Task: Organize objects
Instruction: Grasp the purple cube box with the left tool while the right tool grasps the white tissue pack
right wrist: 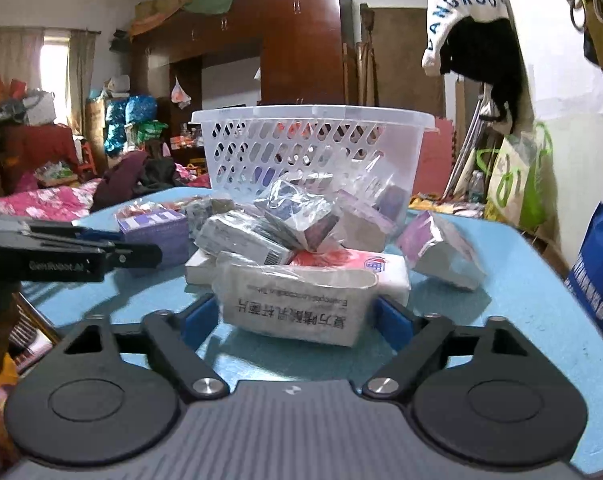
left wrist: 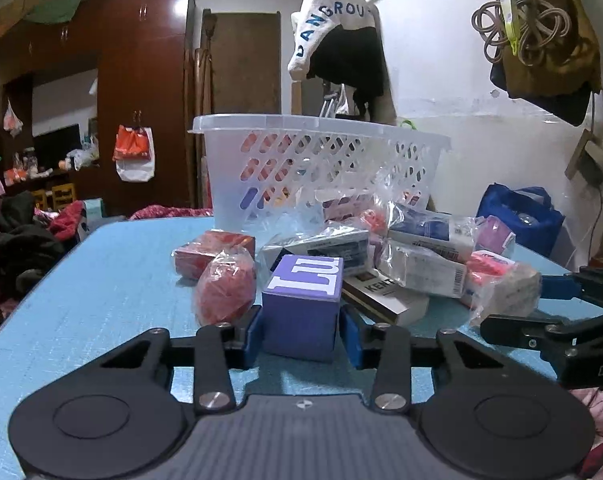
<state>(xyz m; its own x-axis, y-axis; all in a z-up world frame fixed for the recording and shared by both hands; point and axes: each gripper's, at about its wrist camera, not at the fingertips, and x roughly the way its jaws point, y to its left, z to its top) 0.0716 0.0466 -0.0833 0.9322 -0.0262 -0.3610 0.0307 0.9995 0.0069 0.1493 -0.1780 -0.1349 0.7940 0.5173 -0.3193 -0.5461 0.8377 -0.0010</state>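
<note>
A pile of small boxes and bagged packets lies on a blue table [left wrist: 101,292] in front of a white lattice basket [left wrist: 313,160], also in the right wrist view [right wrist: 313,140]. My left gripper [left wrist: 301,332] is shut on a purple box [left wrist: 301,312], its blue pads against both sides. My right gripper [right wrist: 297,320] stands around a white packet with Chinese print [right wrist: 297,304]; its blue pads sit at the packet's two ends, and contact is unclear. The purple box also shows in the right wrist view [right wrist: 157,228], with the left gripper's fingers [right wrist: 101,248] beside it.
A red bagged ball [left wrist: 225,288] and a red box [left wrist: 209,252] lie left of the purple box. A KENT carton [left wrist: 385,296] lies to its right. A purple-and-white packet [right wrist: 441,248] lies apart at the right. A blue bag [left wrist: 521,216] stands beyond the table's right edge.
</note>
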